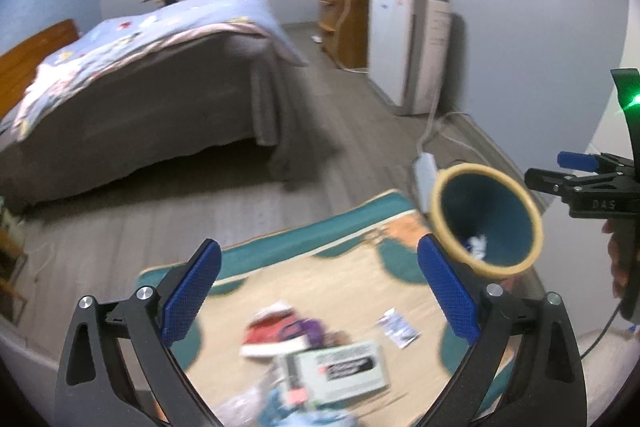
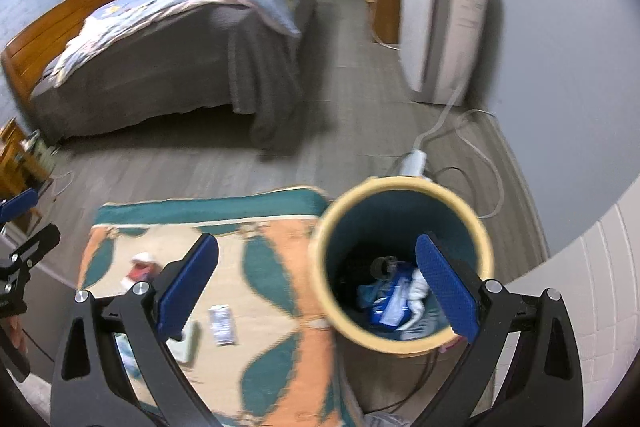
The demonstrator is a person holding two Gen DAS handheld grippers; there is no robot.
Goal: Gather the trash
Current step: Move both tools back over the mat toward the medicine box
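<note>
A round bin [image 2: 402, 267] with a cream rim and teal inside stands at the rug's right edge; it holds a blue packet [image 2: 390, 303] and white paper. It also shows in the left wrist view [image 1: 486, 219]. My left gripper [image 1: 320, 291] is open and empty above trash on the rug: a red and white wrapper [image 1: 276, 331], a grey-green box [image 1: 340, 367], a small white sachet [image 1: 398, 327] and crumpled plastic [image 1: 276, 407]. My right gripper [image 2: 316, 287] is open and empty over the bin's left rim. The sachet [image 2: 222, 325] lies left of the bin.
A teal, orange and cream rug [image 2: 248, 267] lies on the grey wood floor. A bed [image 1: 140, 75] stands behind it. A white fridge [image 1: 408, 43] and a power strip [image 1: 424, 171] with cables are along the right wall.
</note>
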